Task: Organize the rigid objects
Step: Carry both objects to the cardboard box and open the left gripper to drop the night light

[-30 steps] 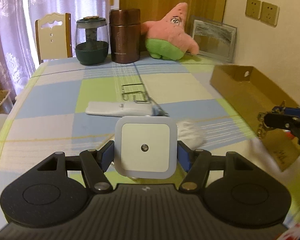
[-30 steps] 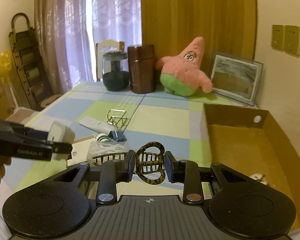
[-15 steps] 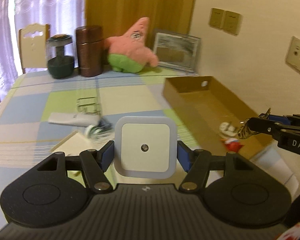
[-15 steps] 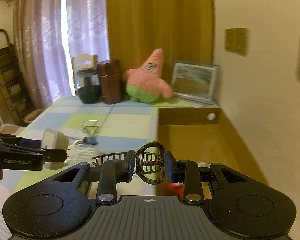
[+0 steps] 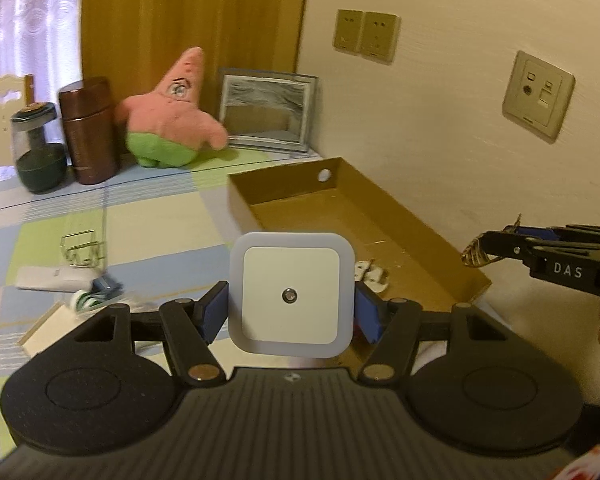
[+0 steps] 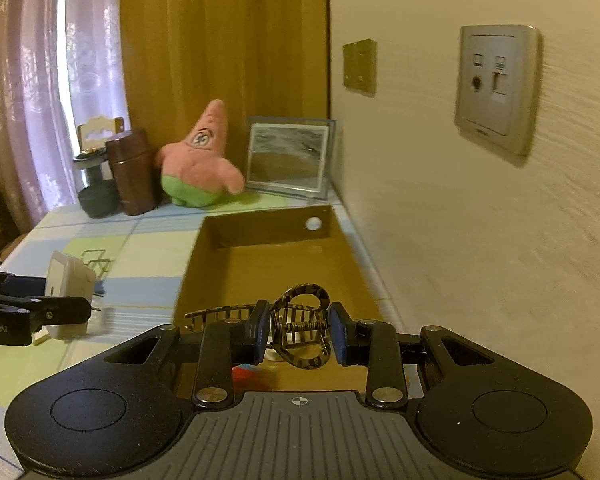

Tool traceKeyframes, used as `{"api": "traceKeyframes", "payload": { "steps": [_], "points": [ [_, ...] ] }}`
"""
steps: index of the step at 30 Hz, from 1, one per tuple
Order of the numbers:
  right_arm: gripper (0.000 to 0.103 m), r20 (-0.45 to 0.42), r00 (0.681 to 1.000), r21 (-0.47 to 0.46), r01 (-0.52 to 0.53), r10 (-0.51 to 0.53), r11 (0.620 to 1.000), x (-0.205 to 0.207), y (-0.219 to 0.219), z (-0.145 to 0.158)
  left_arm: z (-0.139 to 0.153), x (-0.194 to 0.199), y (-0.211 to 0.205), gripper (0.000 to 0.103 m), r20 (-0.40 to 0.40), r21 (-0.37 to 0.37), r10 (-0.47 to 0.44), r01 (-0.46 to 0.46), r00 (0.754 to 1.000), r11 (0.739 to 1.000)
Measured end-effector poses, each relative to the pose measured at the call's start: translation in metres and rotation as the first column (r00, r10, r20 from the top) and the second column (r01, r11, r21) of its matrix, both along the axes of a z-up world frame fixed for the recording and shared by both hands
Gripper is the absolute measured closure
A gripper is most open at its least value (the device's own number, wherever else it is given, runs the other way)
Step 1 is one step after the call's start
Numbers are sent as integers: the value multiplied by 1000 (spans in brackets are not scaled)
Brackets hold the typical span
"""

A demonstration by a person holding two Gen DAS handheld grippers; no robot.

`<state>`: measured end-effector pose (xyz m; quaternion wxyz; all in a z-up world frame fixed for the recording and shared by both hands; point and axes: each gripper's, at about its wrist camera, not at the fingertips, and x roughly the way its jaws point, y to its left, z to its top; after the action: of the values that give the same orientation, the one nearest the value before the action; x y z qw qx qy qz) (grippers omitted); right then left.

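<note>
My left gripper (image 5: 291, 312) is shut on a white square night light (image 5: 291, 295) and holds it above the near left edge of the brown cardboard box (image 5: 340, 208). It also shows in the right wrist view (image 6: 66, 280). My right gripper (image 6: 299, 336) is shut on a tortoiseshell hair claw clip (image 6: 300, 330) over the near end of the box (image 6: 268, 272). In the left wrist view the right gripper (image 5: 496, 246) holds the clip (image 5: 474, 254) above the box's right corner. A small white item (image 5: 370, 276) lies inside the box.
On the checked tablecloth left of the box lie a metal binder clip (image 5: 82, 246), a white flat item (image 5: 52, 278) and a cardboard piece (image 5: 46, 330). A Patrick plush (image 5: 168, 120), brown canister (image 5: 88, 128), dark jar (image 5: 38, 148) and picture frame (image 5: 266, 114) stand at the back. The wall is close on the right.
Both grippers have swung right from over the tablecloth toward the box and wall, each still holding its item. The box now lies directly ahead of both.
</note>
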<state>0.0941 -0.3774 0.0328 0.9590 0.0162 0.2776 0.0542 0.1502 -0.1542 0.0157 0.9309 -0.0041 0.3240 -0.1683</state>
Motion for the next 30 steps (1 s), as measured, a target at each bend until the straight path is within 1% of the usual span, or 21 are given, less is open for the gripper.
{"api": "traceKeyframes", "payload": {
  "steps": [7, 11, 17, 24, 30],
  "points": [
    [75, 12, 999, -44, -44, 44, 998, 14, -16, -4, -7, 25, -29, 42, -17, 9, -42, 42, 999, 999],
    [75, 26, 996, -86, -77, 80, 993, 33, -18, -9, -12, 44, -45, 42, -23, 13, -59, 59, 998, 998],
    [75, 23, 993, -144, -114, 118, 983, 67, -17, -23, -26, 74, -67, 42, -30, 34, -75, 76, 997, 997],
    [75, 8, 988, -217, -150, 155, 965, 101, -12, -45, -39, 112, -72, 42, -40, 41, -68, 69, 997, 997],
    [75, -7, 985, -284, -170, 175, 944, 124, -8, -61, -45, 131, -80, 42, -39, 61, -81, 83, 996, 995]
  ]
}}
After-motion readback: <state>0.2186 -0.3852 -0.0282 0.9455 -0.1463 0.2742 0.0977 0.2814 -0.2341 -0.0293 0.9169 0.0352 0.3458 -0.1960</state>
